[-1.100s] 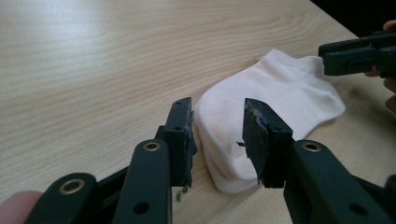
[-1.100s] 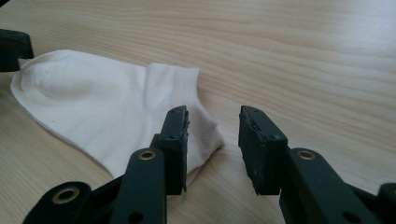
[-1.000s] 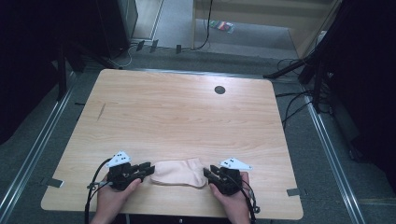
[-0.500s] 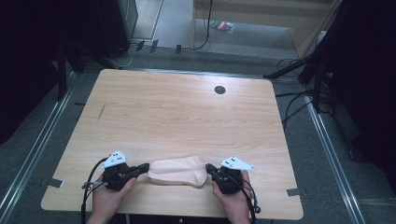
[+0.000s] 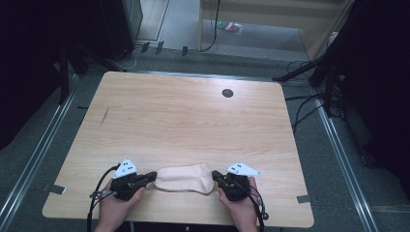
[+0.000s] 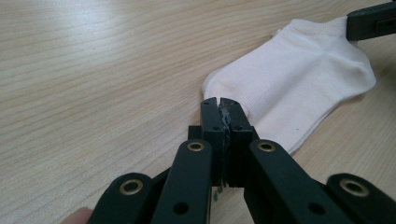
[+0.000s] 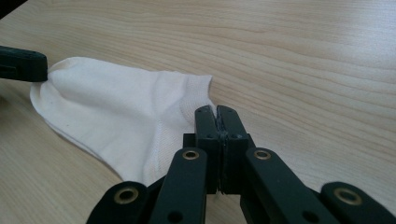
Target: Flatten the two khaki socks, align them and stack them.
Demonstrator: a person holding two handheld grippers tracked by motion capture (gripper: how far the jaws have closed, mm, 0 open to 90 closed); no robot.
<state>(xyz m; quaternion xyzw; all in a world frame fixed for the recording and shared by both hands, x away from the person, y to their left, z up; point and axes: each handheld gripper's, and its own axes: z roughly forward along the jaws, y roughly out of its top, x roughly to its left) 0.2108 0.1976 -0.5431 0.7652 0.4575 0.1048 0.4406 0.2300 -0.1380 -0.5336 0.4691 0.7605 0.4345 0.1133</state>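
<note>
Black jaws of the left gripper (image 6: 219, 108) are pressed together, pinching one end of the sock (image 6: 299, 79); the right gripper (image 7: 216, 116) is likewise clamped on the opposite end, its jaws closed with no gap. Between the two, the sock lies spread flat on the worktop (image 5: 193, 121), near the person's edge. Grasping looks done on both ends; judging by this, the fold, lift or move of the sock has not yet begun. Beyond, bare wood stretches away.
</note>
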